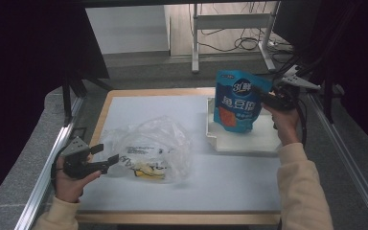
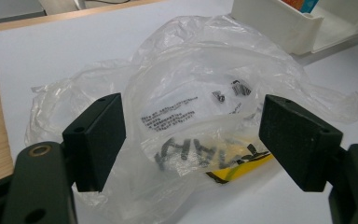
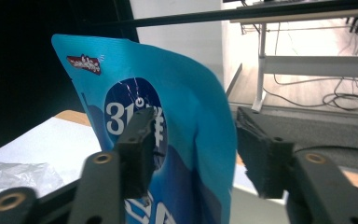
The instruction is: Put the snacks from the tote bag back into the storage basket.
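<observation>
The blue snack pouch point(image 1: 238, 99) stands upright in the white tray point(image 1: 263, 142) at the tabletop's point(image 1: 230, 187) far right. The right tool point(image 1: 268, 99) has its jaws parted around the pouch's edge, one pad touching it. The left tool point(image 1: 108, 162), jaws wide, sits at the clear plastic bag point(image 1: 153, 146).

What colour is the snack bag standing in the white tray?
The snack bag is bright blue with white writing, orange-red near its bottom; the right gripper view shows the blue best.
</observation>
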A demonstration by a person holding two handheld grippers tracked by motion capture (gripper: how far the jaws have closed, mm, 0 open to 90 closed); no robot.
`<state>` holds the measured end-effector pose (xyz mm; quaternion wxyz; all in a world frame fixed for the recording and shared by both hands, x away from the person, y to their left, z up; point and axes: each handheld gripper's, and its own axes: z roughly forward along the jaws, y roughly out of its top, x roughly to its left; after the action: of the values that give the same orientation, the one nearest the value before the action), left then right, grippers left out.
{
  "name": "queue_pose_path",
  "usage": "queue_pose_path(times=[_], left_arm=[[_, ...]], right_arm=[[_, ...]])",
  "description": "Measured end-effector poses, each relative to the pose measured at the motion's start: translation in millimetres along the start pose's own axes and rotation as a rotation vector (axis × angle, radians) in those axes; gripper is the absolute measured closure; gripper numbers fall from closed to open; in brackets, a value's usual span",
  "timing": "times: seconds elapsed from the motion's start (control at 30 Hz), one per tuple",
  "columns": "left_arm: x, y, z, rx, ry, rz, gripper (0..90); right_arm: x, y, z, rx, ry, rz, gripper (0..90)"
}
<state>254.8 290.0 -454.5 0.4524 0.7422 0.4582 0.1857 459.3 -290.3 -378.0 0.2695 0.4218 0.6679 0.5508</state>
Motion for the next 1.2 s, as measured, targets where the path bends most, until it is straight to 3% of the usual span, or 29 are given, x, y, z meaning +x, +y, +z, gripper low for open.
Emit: queue_pose_path(times=[0.2,0.6,0.9,1.2], left_arm=[[-0.8,-0.1,-1.1,-0.005,0.0,-0.001,23.2],[-3.6,-1.4,-0.9,-0.001,0.001,0.005,23.2],[-5.6,-2.3,-1.6,0.003,0.0,0.008,23.2],[-7.1,-2.7,-1.3,0.005,-0.001,0.01,23.2]], right_arm=[[4.5,-7.6,-18.8,0.01,-0.034,0.014,40.2],[16.7,-37.4,-56.7,0.081,-0.009,0.024,36.9],[48.4,-73.3,-76.1,0.123,0.116,0.01,36.3],[88.8,-108.3,-71.7,0.191,0.24,-0.022,36.1]])
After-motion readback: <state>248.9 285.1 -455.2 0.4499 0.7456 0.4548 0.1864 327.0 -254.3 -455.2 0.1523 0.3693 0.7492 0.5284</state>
